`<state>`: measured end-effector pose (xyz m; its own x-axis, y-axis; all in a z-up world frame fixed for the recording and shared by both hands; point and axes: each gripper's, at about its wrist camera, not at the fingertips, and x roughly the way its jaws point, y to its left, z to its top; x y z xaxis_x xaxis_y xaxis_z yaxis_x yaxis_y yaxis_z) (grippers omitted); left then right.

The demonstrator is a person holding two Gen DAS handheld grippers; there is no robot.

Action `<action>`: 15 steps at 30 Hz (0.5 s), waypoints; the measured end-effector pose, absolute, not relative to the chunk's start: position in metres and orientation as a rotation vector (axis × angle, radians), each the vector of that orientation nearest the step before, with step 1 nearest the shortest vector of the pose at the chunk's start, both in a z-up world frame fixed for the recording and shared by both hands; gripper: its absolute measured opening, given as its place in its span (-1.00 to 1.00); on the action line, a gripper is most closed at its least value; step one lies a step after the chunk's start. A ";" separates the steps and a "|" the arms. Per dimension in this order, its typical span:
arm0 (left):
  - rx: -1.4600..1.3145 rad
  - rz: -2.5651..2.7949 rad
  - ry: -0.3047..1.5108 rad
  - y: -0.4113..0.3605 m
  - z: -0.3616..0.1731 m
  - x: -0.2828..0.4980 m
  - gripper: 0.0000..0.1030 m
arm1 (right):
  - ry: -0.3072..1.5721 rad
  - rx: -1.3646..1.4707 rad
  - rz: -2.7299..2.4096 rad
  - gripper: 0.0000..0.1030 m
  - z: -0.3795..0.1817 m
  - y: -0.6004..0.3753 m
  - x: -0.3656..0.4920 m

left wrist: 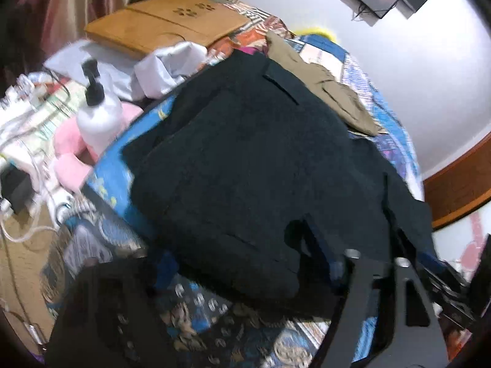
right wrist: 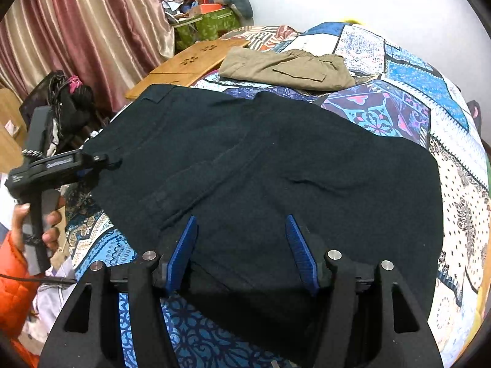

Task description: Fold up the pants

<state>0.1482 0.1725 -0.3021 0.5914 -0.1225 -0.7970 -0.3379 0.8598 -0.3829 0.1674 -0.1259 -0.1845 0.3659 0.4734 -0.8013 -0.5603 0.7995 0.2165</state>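
Two grippers working dark navy pants [right wrist: 260, 168] lying partly folded on patchwork bedspread [right wrist: 408, 70]. Right gripper [right wrist: 242, 254] fingers spread, hovering over near edge. Left gripper [right wrist: 107, 161] seemingly pinching left edge, closure unclear. Risk: layers sliding, fold going crooked if pulled unevenly.

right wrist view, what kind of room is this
Most likely a bedroom: dark pants and folded khaki pants lie on a bed with a patchwork quilt, with striped curtains hanging behind.
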 end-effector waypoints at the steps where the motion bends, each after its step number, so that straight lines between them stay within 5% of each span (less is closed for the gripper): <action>1: -0.510 0.151 0.940 0.171 -0.301 0.151 0.06 | 0.995 -0.098 0.667 0.11 -0.185 -0.126 0.168; 5: -0.447 0.163 0.913 0.172 -0.293 0.154 -0.57 | 0.998 -0.087 0.673 0.11 -0.185 -0.127 0.169; 15: -0.238 0.109 0.750 0.135 -0.213 0.157 -0.65 | 0.972 0.043 0.615 0.10 -0.165 -0.163 0.171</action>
<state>0.1568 0.1355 -0.2128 0.7277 0.0128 -0.6858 -0.1822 0.9675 -0.1753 0.1705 -0.1627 -0.1655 0.4080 0.5068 -0.7594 -0.4695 0.8298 0.3016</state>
